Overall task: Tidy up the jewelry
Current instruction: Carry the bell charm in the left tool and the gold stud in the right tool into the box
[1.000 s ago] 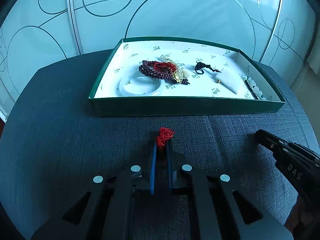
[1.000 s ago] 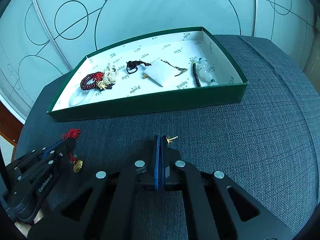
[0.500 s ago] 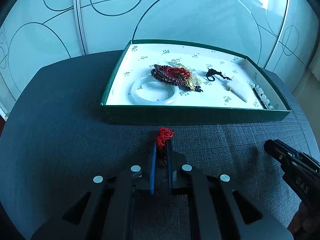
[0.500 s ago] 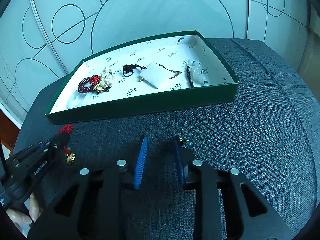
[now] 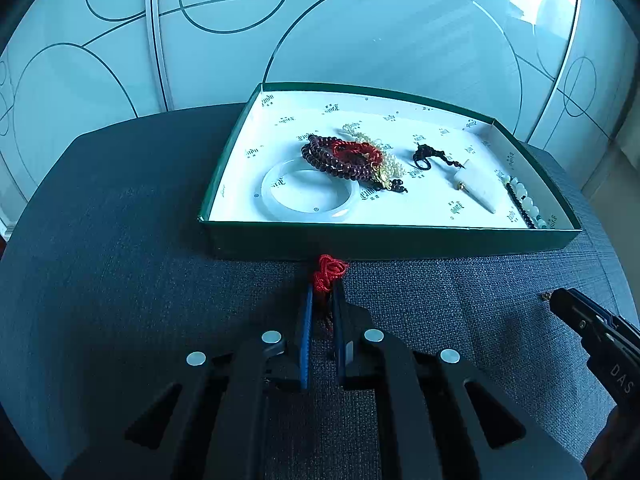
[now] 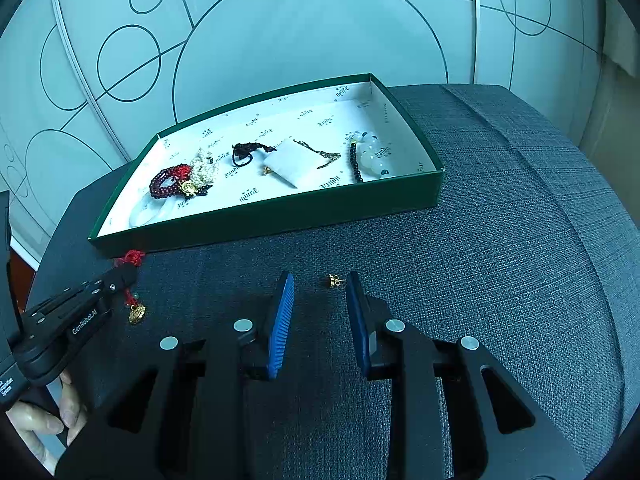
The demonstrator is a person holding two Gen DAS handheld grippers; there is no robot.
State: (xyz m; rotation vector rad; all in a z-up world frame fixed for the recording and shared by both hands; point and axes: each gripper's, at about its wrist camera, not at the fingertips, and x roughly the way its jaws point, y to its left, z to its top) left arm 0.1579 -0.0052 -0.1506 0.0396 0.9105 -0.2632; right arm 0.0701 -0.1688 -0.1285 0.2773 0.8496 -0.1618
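My left gripper [image 5: 321,294] pinches a red knotted cord charm [image 5: 329,273], my right gripper [image 6: 320,286] spread beside a gold earring [image 6: 335,280], the green box [image 6: 280,210] holding bracelets and pendants.

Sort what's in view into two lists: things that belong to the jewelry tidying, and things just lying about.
Belongs to the job:
- green box holding jewelry
- red knotted charm, clamped in the left gripper
- gold earring on the cushion, between the open jaws of the right gripper

Just lying about:
- grey cushion
- patterned glass panels
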